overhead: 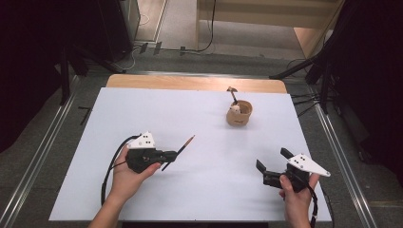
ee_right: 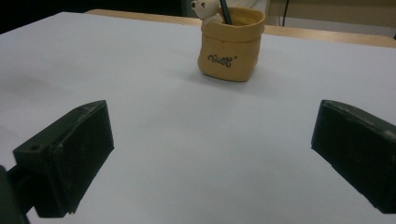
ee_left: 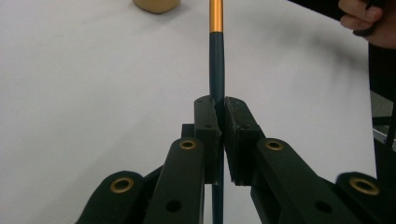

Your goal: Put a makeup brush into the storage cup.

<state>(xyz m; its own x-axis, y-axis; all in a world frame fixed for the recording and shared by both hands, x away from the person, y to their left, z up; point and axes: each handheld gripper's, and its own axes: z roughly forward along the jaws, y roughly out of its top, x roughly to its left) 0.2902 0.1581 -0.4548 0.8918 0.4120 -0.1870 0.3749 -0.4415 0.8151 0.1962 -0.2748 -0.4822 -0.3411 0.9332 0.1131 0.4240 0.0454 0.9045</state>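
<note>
**Brush clamped in left gripper, holder ahead and to the right**

Brush (overhead: 179,151): slim, dark-handled, with a gold ferrule band, pinched between the closed jaws of the left gripper (overhead: 170,155) over the white table (overhead: 142,118). Long axis slanting up and away from the left hand (overhead: 124,178), gold end forward, the far end aimed roughly toward the holder; rear end of the handle poking out behind the jaws toward the person. In the left gripper view, handle running straight up the middle between the two pads (ee_left: 208,126), gripped near mid-length.

Holder (overhead: 238,114): small tan cup shaped like a rolled-down sack, standing upright toward the far right of the table, well apart from both grippers. Inside it: one tool already standing, leaning back and left, plus a little white bear figure (ee_right: 204,9) at the rim.

Right gripper (overhead: 272,167): jaws spread wide, gripping nothing, low over the near right of the table, facing the holder squarely.

Judged from the layout: brush probably bound for the holder, a forward-and-right carry, then tipping upright before lowering. Right gripper similarly close, yet empty.
</note>
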